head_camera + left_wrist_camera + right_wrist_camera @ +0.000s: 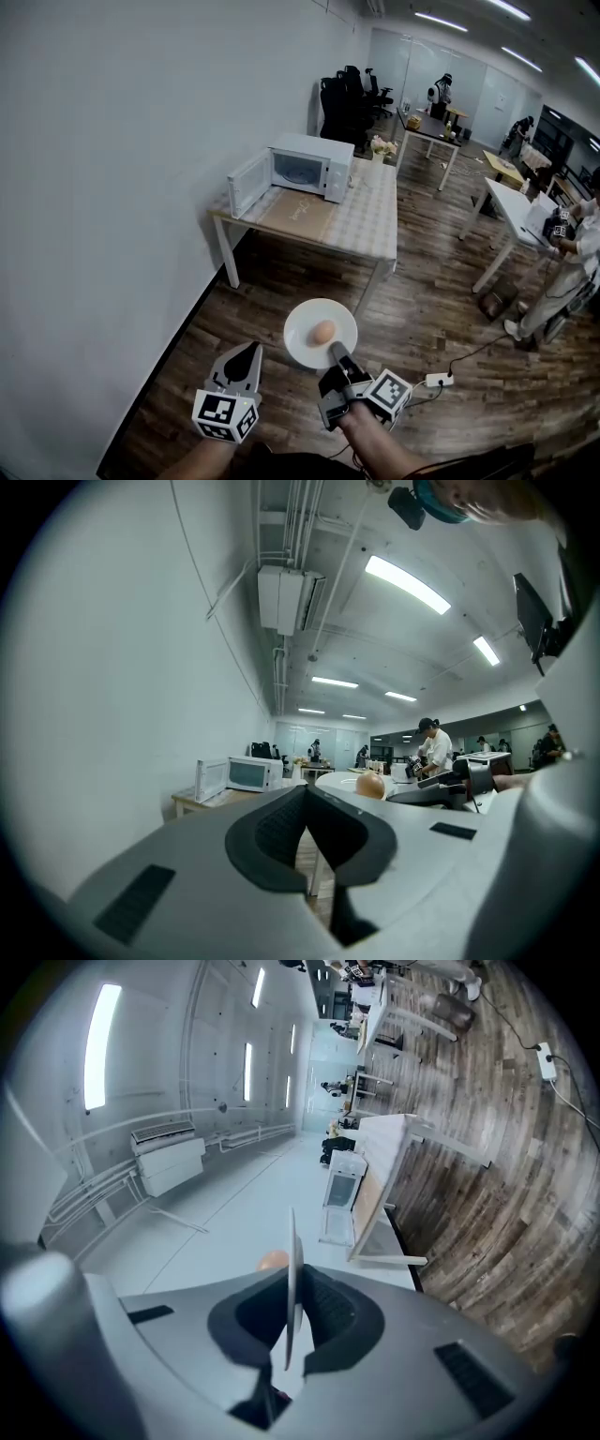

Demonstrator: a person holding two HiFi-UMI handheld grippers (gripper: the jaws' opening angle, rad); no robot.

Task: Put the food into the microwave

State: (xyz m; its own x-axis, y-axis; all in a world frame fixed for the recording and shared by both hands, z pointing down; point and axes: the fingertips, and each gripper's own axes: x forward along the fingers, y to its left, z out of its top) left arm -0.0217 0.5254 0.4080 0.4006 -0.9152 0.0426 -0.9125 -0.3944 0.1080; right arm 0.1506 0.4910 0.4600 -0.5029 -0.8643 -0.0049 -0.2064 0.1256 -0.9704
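Because the egg lies loose on a white plate that the right gripper pinches only at its near rim, any tilt could roll it off before reaching the open microwave, well ahead on its table. The left gripper is closed and empty.

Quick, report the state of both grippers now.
Left gripper: closed, nothing between its jaws.
Right gripper: closed on the rim of the plate, which carries an egg.
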